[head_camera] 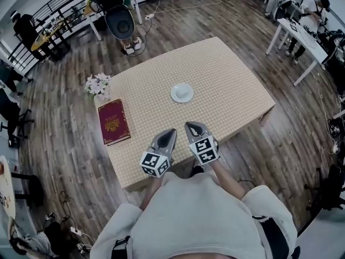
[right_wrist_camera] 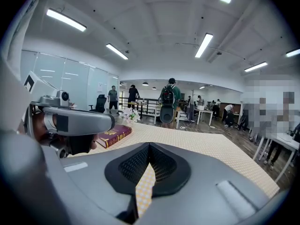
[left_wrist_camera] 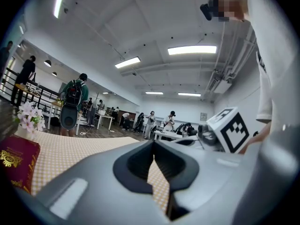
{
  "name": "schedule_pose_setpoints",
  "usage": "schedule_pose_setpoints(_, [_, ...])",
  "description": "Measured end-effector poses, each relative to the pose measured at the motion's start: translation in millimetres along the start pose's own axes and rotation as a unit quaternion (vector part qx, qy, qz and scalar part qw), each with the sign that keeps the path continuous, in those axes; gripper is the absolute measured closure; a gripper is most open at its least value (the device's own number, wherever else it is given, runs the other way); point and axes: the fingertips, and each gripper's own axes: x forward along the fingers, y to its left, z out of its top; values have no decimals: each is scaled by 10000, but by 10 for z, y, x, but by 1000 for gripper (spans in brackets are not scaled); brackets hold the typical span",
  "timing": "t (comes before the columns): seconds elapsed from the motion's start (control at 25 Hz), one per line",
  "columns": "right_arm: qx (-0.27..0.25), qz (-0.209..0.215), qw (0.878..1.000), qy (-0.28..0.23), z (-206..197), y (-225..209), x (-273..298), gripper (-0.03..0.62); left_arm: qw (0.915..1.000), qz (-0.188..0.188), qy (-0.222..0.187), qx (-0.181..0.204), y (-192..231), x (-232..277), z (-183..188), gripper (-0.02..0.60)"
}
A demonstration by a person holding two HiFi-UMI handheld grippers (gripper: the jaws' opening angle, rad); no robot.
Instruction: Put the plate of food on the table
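Observation:
A small white plate [head_camera: 182,93] sits near the middle of the table [head_camera: 232,74], which has a checked cloth; what lies on the plate I cannot make out. My left gripper [head_camera: 171,131] and right gripper [head_camera: 191,126] hover side by side over the table's near edge, pointing toward the plate and well short of it. The jaws of both are shut with nothing between them, which also shows in the left gripper view [left_wrist_camera: 153,148] and the right gripper view [right_wrist_camera: 149,147]. Neither gripper view shows the plate.
A dark red book [head_camera: 113,122] lies at the table's left side, with a small bunch of pale flowers [head_camera: 97,84] behind it. A person with a backpack [head_camera: 119,15] stands beyond the far end. White desks [head_camera: 299,34] stand at the right on the wooden floor.

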Motion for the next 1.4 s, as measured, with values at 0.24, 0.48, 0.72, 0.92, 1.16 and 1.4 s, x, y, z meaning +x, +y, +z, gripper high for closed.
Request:
schedule_pose_setpoints(0.24, [297, 42, 9994, -200, -58, 520, -331, 595, 9999, -109, 115, -26, -131, -474, -118, 574])
schedule_pose_setpoints(0.48, [298, -37, 9994, -180, -185, 853, -685, 595, 9998, -109, 158, -99, -334, -804, -216, 574])
schedule_pose_setpoints(0.72, [416, 40, 9988, -239, -278, 918, -1028, 595, 9997, -14, 191, -140, -590, -919, -291, 574])
schedule_pose_setpoints(0.92, [681, 14, 9975, -204, -494, 723, -1290, 597, 9996, 48, 258, -94, -832, -870, -359, 574])
schedule_pose_setpoints(1.16, [868, -27, 9961, -149, -685, 561, -1458, 597, 9991, -1, 412, -105, -1068, -831, -507, 574])
schedule_pose_setpoints(1.4, [944, -78, 9953, -209, -667, 436, -1460, 597, 9990, 1, 436, -75, -1080, -773, -496, 574])
